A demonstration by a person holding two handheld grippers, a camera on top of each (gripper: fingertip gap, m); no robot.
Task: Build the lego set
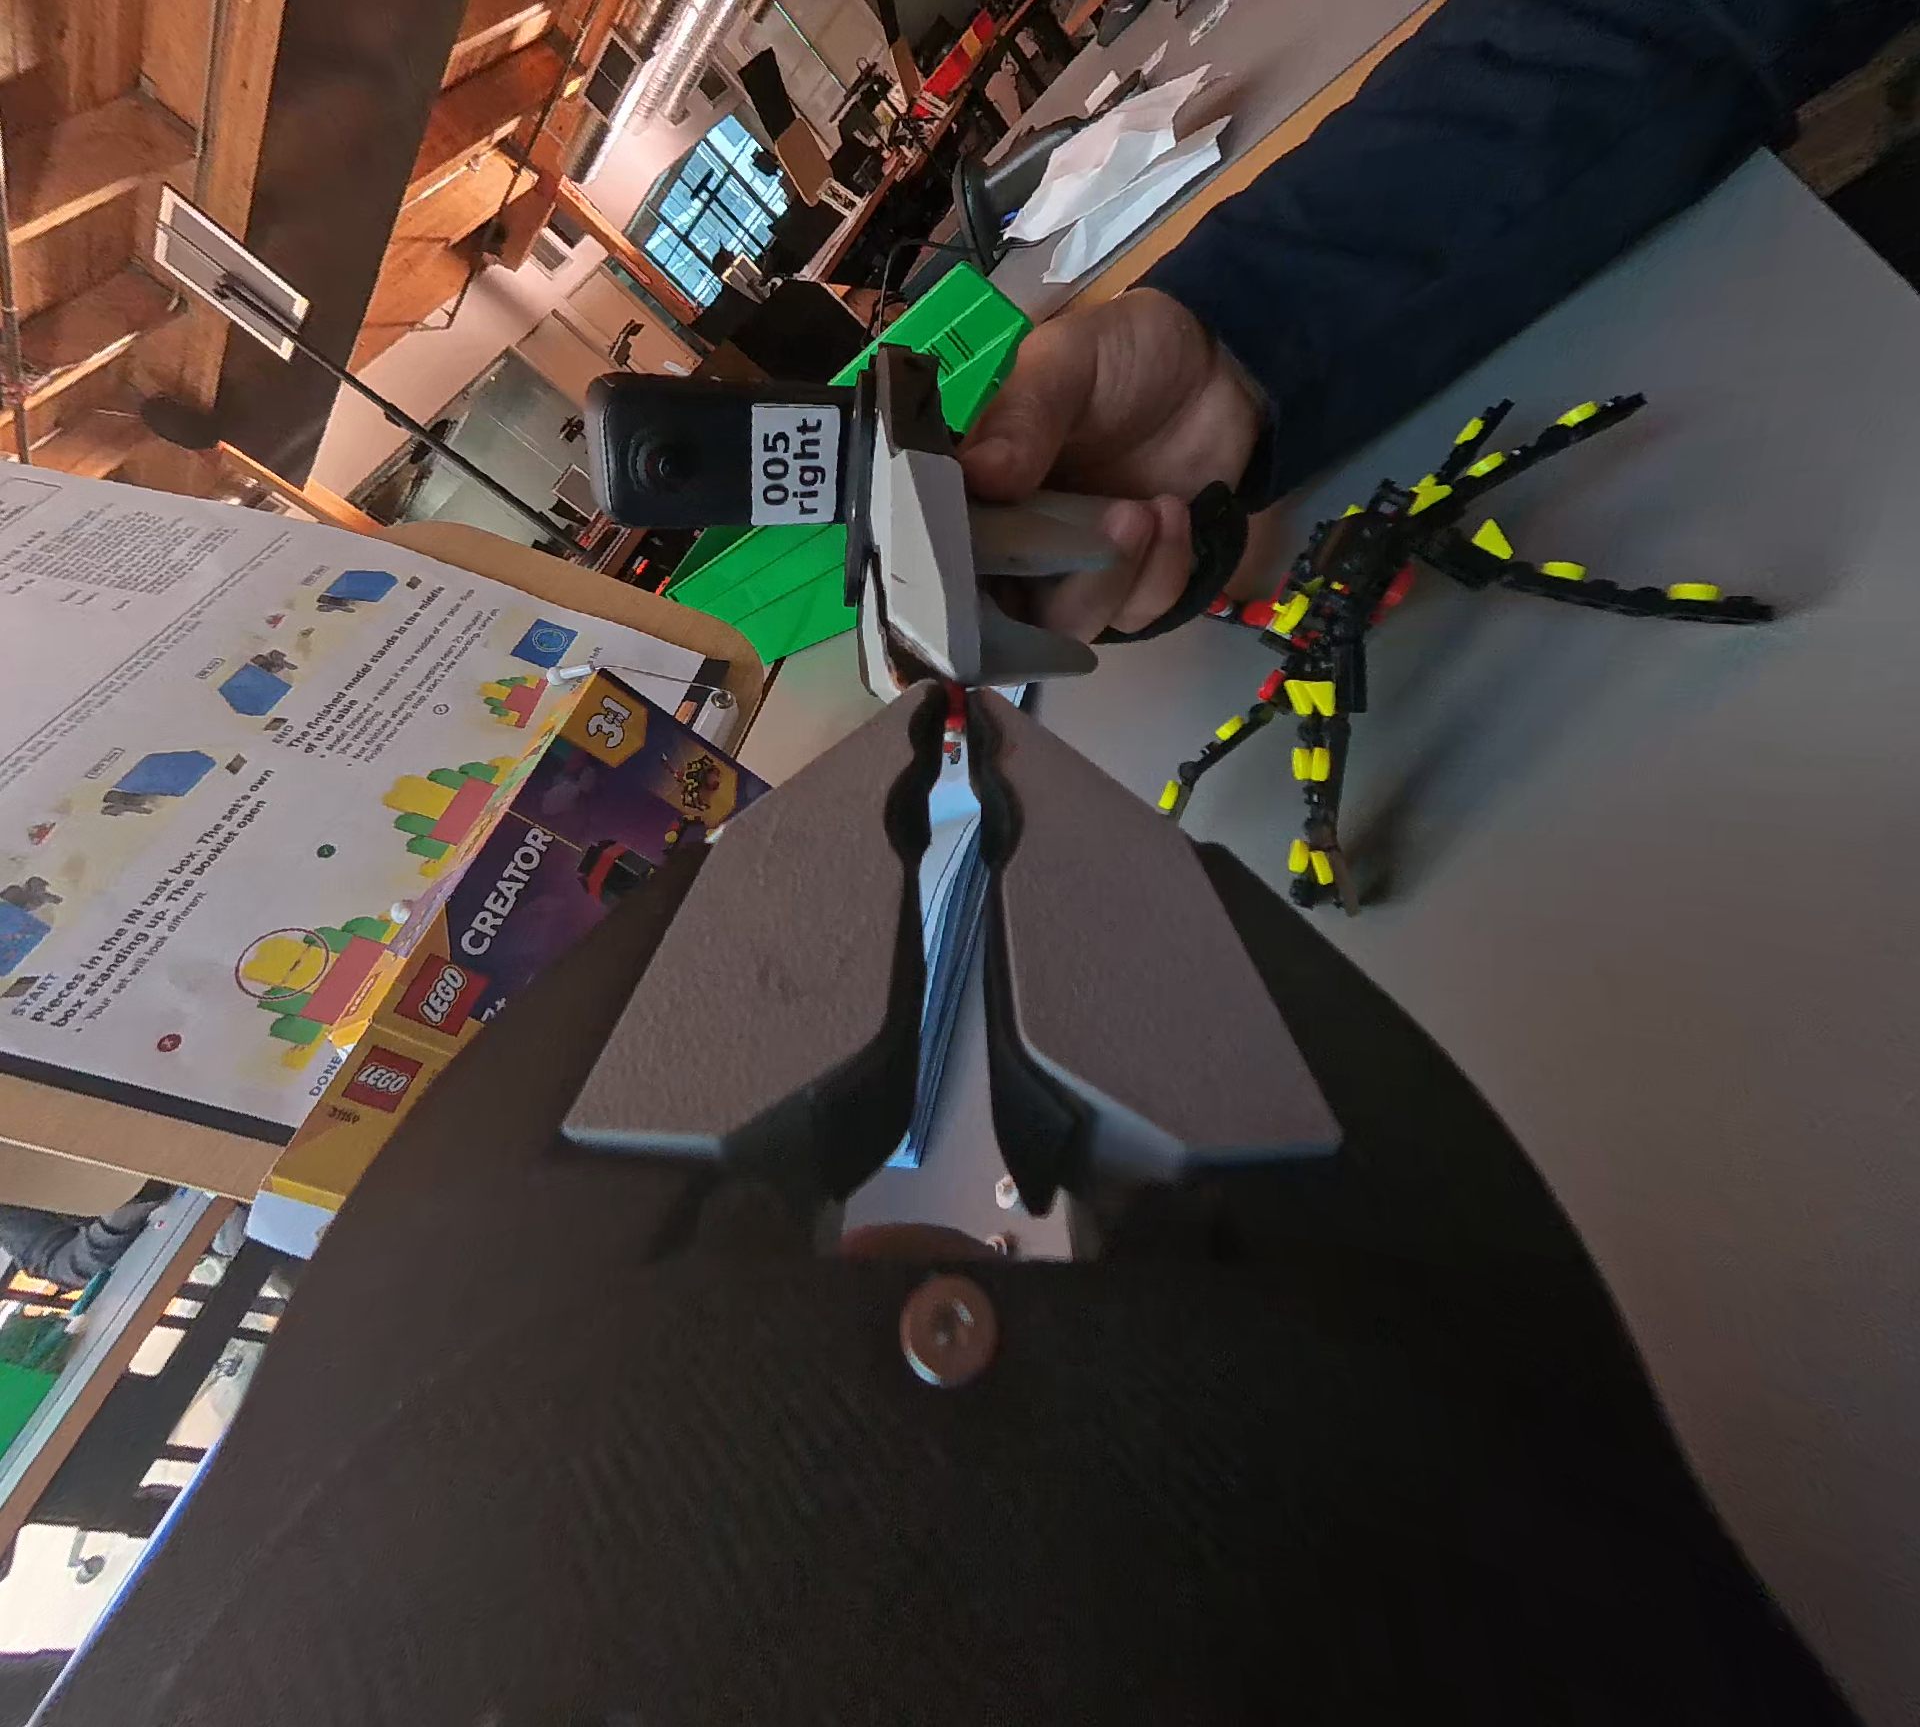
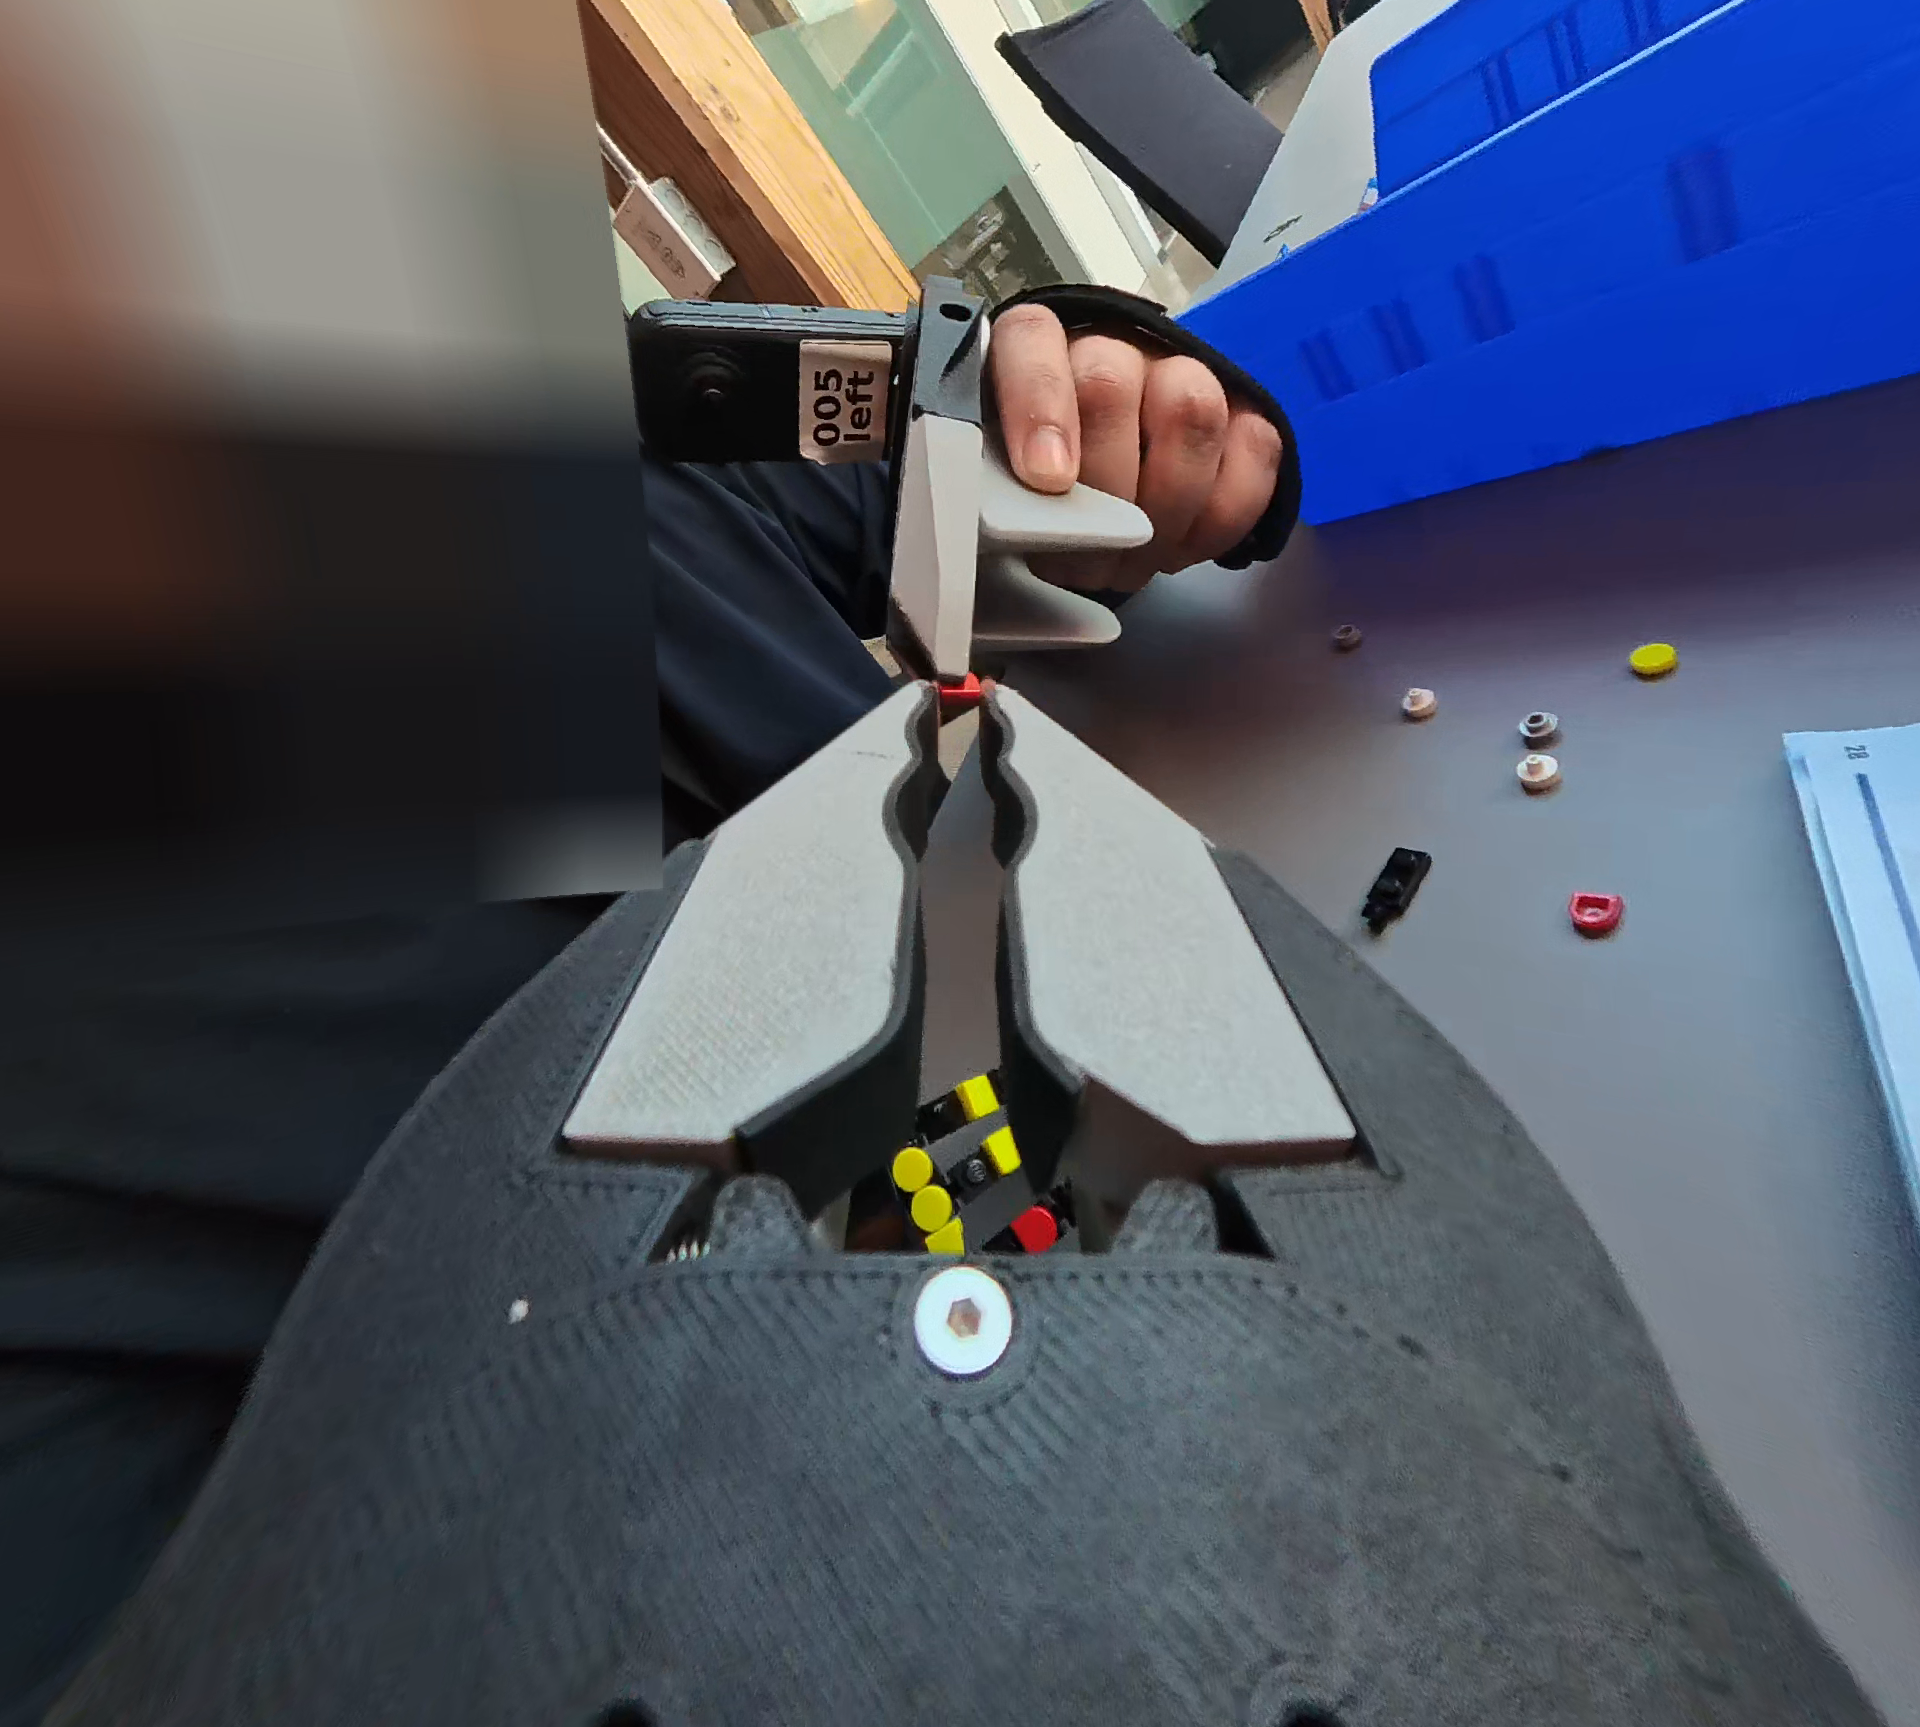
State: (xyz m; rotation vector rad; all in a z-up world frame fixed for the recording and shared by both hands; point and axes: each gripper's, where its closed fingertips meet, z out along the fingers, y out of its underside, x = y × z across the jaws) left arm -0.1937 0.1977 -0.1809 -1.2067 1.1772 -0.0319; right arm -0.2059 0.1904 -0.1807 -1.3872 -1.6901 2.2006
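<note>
My left gripper [image 1: 951,709] is shut on a small red piece [image 1: 952,727] that has a bit of white on it. My right gripper [image 2: 957,692] is shut on the same small red piece [image 2: 958,688]. The two grippers meet tip to tip above the table. The right gripper [image 1: 914,682] shows in the left wrist view, and the left gripper [image 2: 940,671] shows in the right wrist view; a hand holds each. A black, yellow and red lego spider model [image 1: 1340,628] stands on the grey table [image 1: 1558,1002]. Part of the model [image 2: 966,1178] also shows under my right fingers.
Loose pieces lie on the table: a yellow round tile [image 2: 1652,660], tan studs [image 2: 1538,773], a black piece [image 2: 1395,888], a red piece [image 2: 1595,911]. Around them are a blue bin [image 2: 1610,223], a booklet [image 2: 1860,898], green bins [image 1: 769,581], the lego box [image 1: 499,929] and an instruction sheet [image 1: 208,742]. Less than 4 cm separates the two grippers' tips. Both grippers' tips are roughly 15 cm from the yellow round tile [image 2: 1652,660].
</note>
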